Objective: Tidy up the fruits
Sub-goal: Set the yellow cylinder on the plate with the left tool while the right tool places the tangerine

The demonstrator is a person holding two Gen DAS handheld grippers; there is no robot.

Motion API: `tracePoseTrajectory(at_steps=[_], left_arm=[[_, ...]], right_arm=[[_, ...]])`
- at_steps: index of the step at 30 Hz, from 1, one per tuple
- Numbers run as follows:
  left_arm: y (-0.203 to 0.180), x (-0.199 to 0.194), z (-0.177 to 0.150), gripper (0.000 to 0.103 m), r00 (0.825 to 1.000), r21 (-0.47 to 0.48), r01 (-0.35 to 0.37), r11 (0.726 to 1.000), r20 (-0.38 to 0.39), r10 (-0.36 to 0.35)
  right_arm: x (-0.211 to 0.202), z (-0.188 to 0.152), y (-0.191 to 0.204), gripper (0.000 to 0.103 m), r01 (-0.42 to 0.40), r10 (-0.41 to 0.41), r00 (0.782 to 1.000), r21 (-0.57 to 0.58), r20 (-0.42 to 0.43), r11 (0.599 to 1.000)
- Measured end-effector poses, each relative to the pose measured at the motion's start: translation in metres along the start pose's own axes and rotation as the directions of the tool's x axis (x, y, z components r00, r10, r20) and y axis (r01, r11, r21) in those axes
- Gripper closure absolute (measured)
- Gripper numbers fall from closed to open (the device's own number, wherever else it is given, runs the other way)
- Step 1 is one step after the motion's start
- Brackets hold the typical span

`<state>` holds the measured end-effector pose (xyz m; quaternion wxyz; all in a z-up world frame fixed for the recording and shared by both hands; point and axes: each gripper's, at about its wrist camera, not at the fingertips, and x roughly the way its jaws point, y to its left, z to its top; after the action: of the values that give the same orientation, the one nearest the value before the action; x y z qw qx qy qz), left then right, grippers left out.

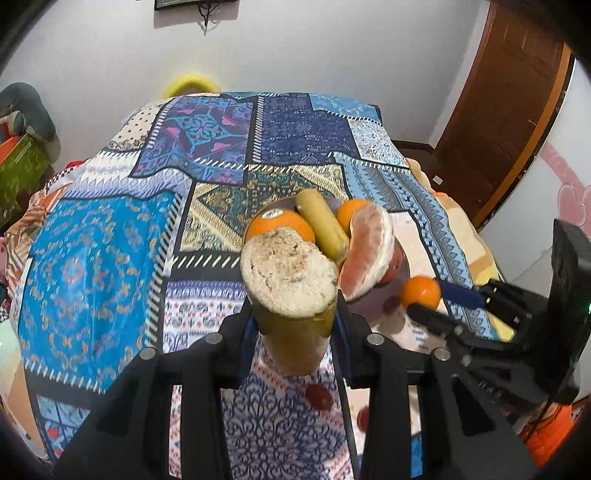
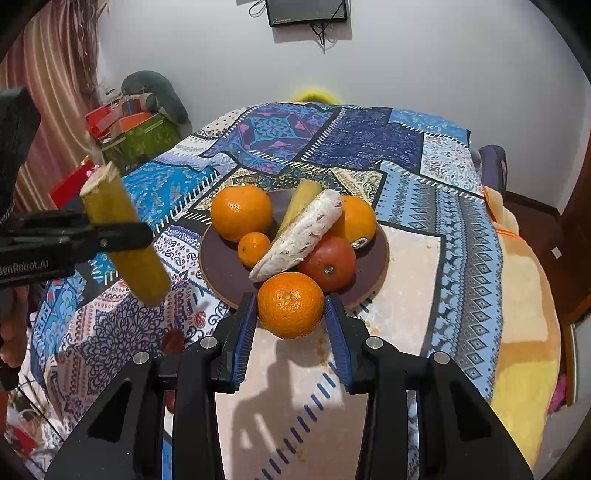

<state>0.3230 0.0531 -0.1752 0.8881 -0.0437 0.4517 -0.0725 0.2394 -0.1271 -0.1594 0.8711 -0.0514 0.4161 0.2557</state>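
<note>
My left gripper point(image 1: 293, 321) is shut on a yellow-green sugarcane piece point(image 1: 291, 295) and holds it above the patterned cloth, left of the plate; it also shows in the right wrist view point(image 2: 125, 240). My right gripper point(image 2: 290, 310) is shut on a small orange point(image 2: 290, 304) at the near rim of the brown plate point(image 2: 218, 266). On the plate lie two large oranges point(image 2: 241, 211), a small orange point(image 2: 253, 248), a red tomato point(image 2: 328, 262), a pomelo wedge point(image 2: 299, 236) and another sugarcane piece point(image 2: 301, 199).
A patchwork cloth point(image 2: 369, 147) covers the table. Boxes and a cushion point(image 2: 136, 125) stand at the far left by a curtain. A wooden door point(image 1: 509, 110) is at the right. A black device point(image 2: 306, 11) hangs on the wall.
</note>
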Motion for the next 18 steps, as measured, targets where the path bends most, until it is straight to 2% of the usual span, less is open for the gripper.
tracePoseTrajectory(at_steps=[9, 18], left_arm=[[-0.003, 0.031, 0.019, 0.066, 1.0, 0.005, 0.006, 1.0, -0.017, -0.006], [-0.013, 0.055, 0.032, 0.066, 1.0, 0.033, -0.024, 0.999, -0.008, 0.024]], right_arm=[[0.023, 0.002, 0.0, 0.068, -0.014, 0.014, 0.999, -0.005, -0.028, 1.0], [0.034, 0.001, -0.002, 0.068, -0.032, 0.031, 0.998, -0.021, -0.046, 0.999]])
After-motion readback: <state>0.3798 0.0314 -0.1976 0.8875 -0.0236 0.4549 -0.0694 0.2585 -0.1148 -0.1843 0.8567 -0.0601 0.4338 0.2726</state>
